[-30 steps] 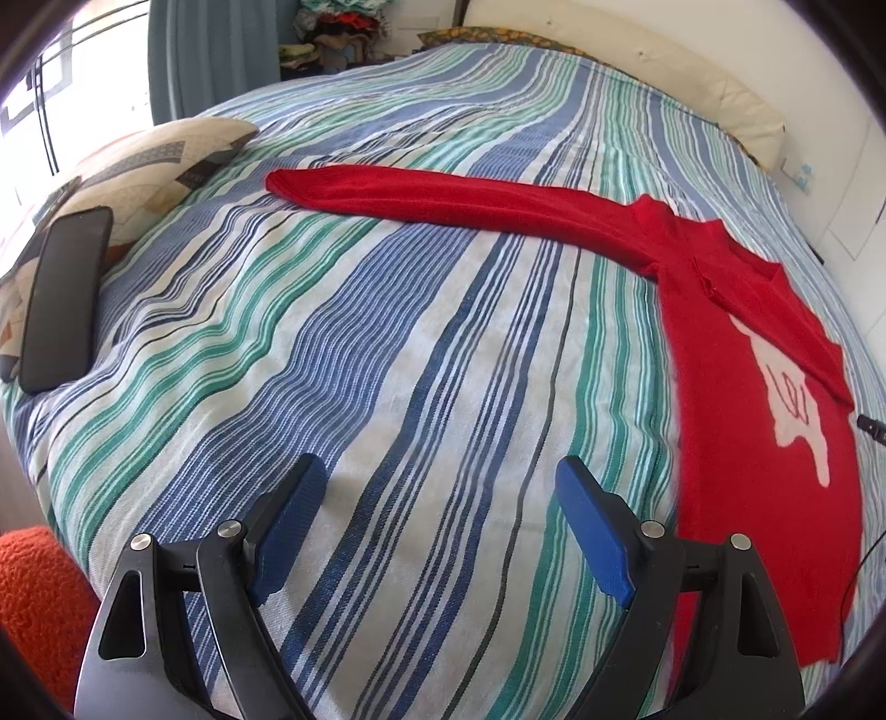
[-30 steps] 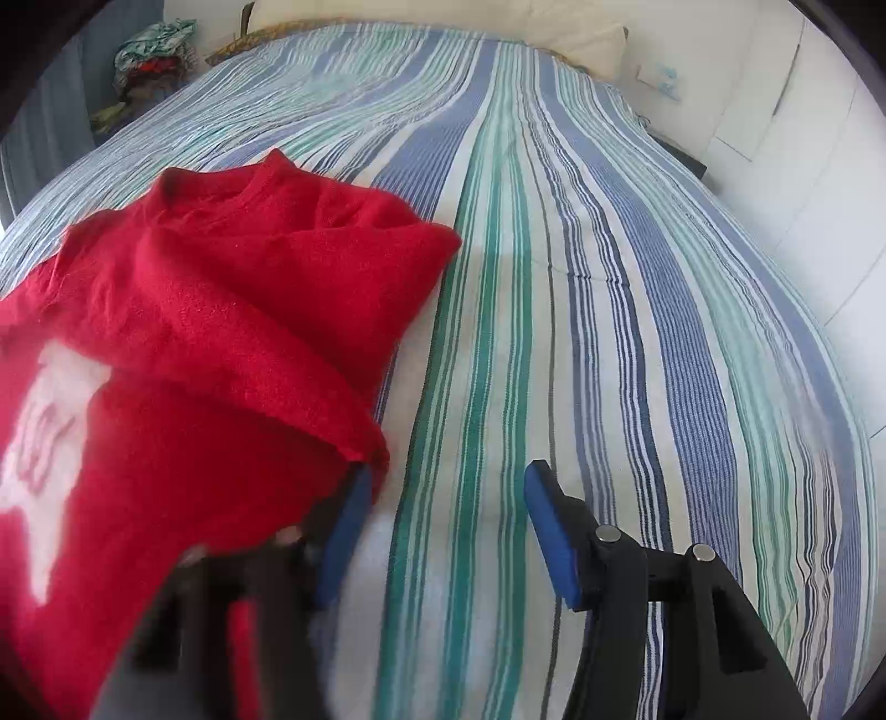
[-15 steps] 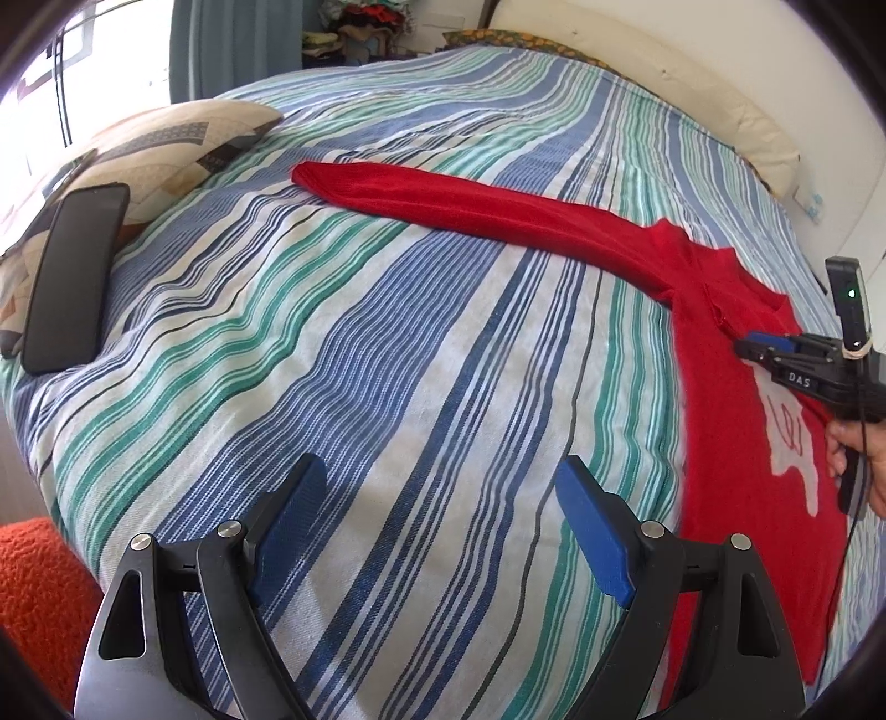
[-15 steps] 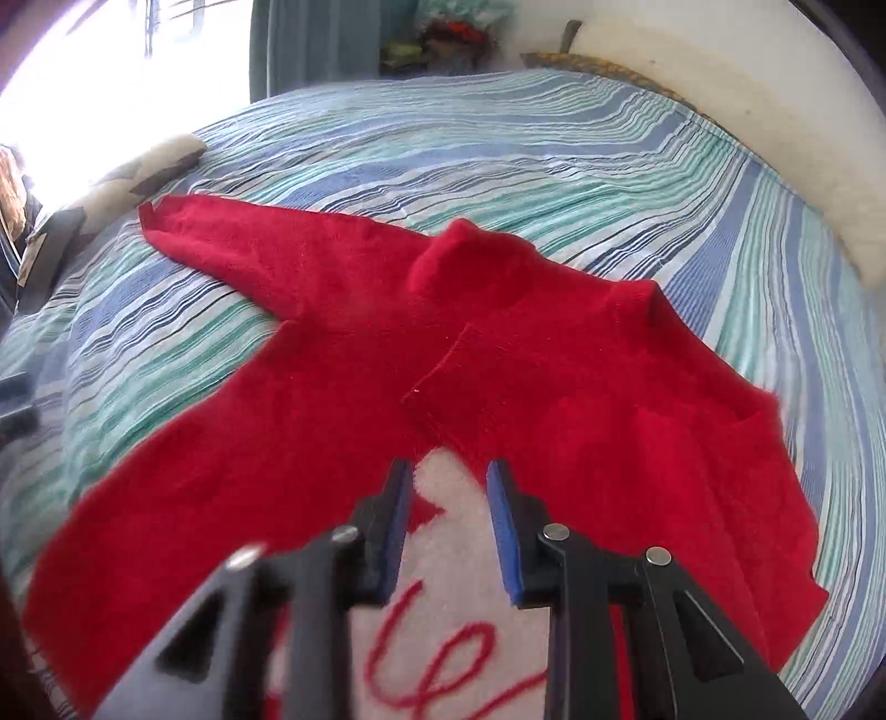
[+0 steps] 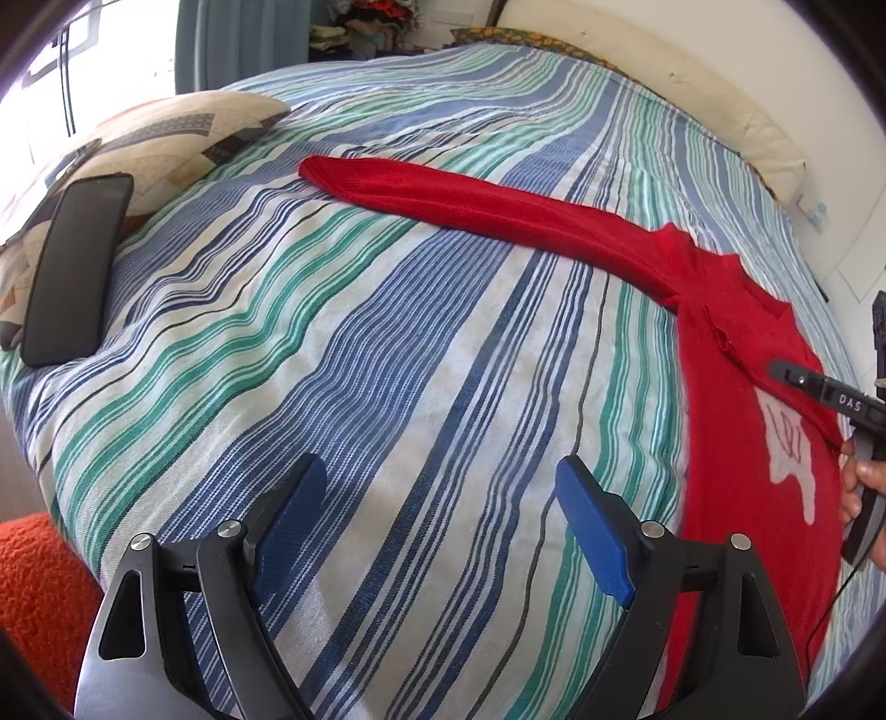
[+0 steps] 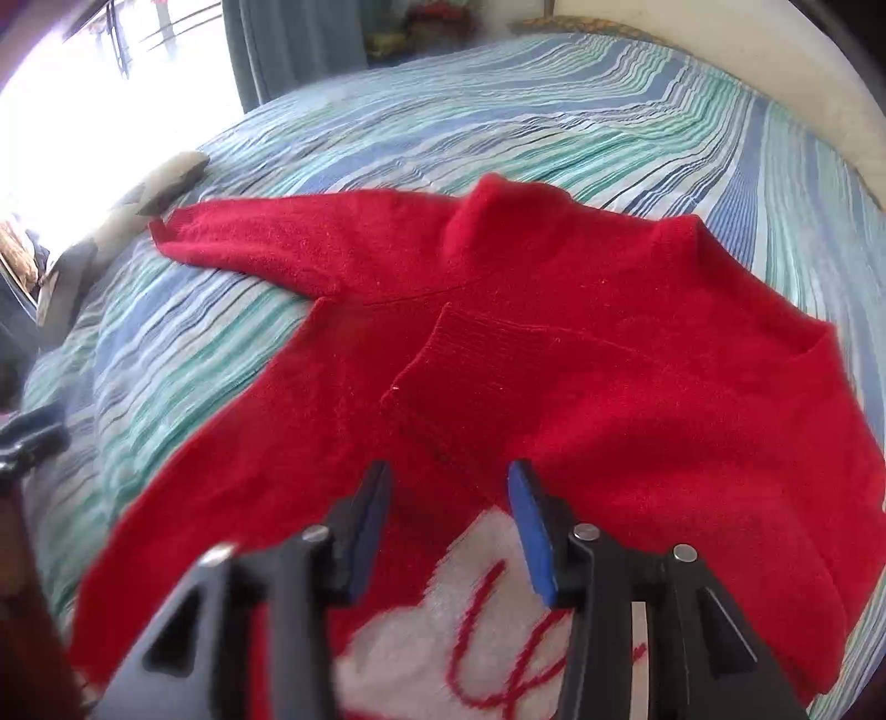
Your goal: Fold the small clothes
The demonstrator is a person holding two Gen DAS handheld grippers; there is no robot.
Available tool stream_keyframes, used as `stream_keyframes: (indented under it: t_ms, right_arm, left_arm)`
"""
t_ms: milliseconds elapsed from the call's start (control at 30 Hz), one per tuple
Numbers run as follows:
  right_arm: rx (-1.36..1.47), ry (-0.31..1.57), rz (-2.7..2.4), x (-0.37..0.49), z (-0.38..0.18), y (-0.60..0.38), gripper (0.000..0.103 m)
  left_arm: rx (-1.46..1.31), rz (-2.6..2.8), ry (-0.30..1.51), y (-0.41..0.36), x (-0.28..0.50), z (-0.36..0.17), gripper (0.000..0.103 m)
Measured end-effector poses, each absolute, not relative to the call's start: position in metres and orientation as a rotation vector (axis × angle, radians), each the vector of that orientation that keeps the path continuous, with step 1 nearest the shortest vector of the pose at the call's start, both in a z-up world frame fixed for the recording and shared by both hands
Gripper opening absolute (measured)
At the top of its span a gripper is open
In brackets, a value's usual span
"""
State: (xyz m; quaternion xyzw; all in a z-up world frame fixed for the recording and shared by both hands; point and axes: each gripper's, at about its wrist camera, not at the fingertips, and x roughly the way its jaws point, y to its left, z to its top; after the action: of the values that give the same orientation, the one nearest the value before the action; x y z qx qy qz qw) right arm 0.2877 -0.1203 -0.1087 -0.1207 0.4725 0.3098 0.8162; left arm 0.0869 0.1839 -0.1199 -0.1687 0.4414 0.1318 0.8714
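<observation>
A red sweater (image 6: 637,376) with a white patch (image 6: 443,637) on its chest lies flat on the striped bed (image 5: 387,360). One sleeve (image 5: 470,205) stretches out to the left. The other sleeve is folded over the chest, its ribbed cuff (image 6: 470,354) just ahead of my right gripper (image 6: 448,476). That gripper hovers over the chest; its jaws are opening and nothing sits between the pads. My left gripper (image 5: 440,476) stands open above bare bedspread, left of the sweater body (image 5: 720,443). The right gripper (image 5: 819,387) and a hand (image 5: 864,482) show at that view's right edge.
A black phone (image 5: 72,266) rests on a patterned pillow (image 5: 183,127) at the bed's left edge. An orange fabric (image 5: 39,581) lies below the left corner. A cream headboard cushion (image 5: 692,72) runs along the far side; a window and curtain (image 6: 288,50) are far left.
My right gripper swung from the sweater's right edge to over its chest, where the folded sleeve now lies; its jaws narrowed, then widened. The left gripper stayed open and nearly still.
</observation>
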Motion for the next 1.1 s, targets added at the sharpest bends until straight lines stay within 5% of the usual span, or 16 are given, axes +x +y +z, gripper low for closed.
stream_keyframes:
  t_ms: [233, 333, 367, 400, 567, 700, 767, 800, 967, 1067, 1100]
  right_arm:
    - [0.265, 0.993, 0.404, 0.308, -0.083, -0.296, 0.045]
    - [0.295, 1.243, 0.346, 0.315, -0.121, -0.342, 0.044]
    - [0.27, 1.355, 0.371, 0.315, -0.134, -0.346, 0.035]
    - [0.191, 1.357, 0.39, 0.31, -0.131, -0.346, 0.027]
    - [0.202, 1.098, 0.28, 0.332, -0.076, -0.38, 0.032]
    - [0.174, 1.135, 0.2, 0.382, -0.088, -0.382, 0.032]
    - [0.14, 1.161, 0.15, 0.399, -0.101, -0.383, 0.007]
    - [0.123, 1.125, 0.139, 0.402, -0.101, -0.385, 0.004]
    - [0.144, 1.089, 0.036, 0.409, -0.122, -0.403, 0.008]
    - [0.147, 1.035, 0.033, 0.394, -0.108, -0.408, 0.038]
    - [0.155, 0.993, 0.05, 0.382, -0.099, -0.409, 0.038]
  left_arm:
    - [-0.342, 0.282, 0.932, 0.182, 0.09, -0.123, 0.086]
    - [-0.315, 0.276, 0.935, 0.176, 0.091, -0.124, 0.086]
    - [-0.304, 0.277, 0.936, 0.174, 0.091, -0.125, 0.086]
    - [-0.294, 0.28, 0.938, 0.172, 0.091, -0.125, 0.086]
    - [-0.258, 0.301, 0.95, 0.168, 0.097, -0.132, 0.086]
    - [-0.238, 0.313, 0.963, 0.166, 0.1, -0.136, 0.086]
    - [-0.227, 0.312, 0.967, 0.164, 0.102, -0.137, 0.086]
    - [-0.221, 0.311, 0.969, 0.163, 0.102, -0.138, 0.086]
    - [-0.205, 0.299, 0.978, 0.16, 0.106, -0.139, 0.086]
    - [-0.225, 0.294, 0.975, 0.163, 0.106, -0.137, 0.086]
    - [-0.233, 0.292, 0.973, 0.163, 0.105, -0.137, 0.086]
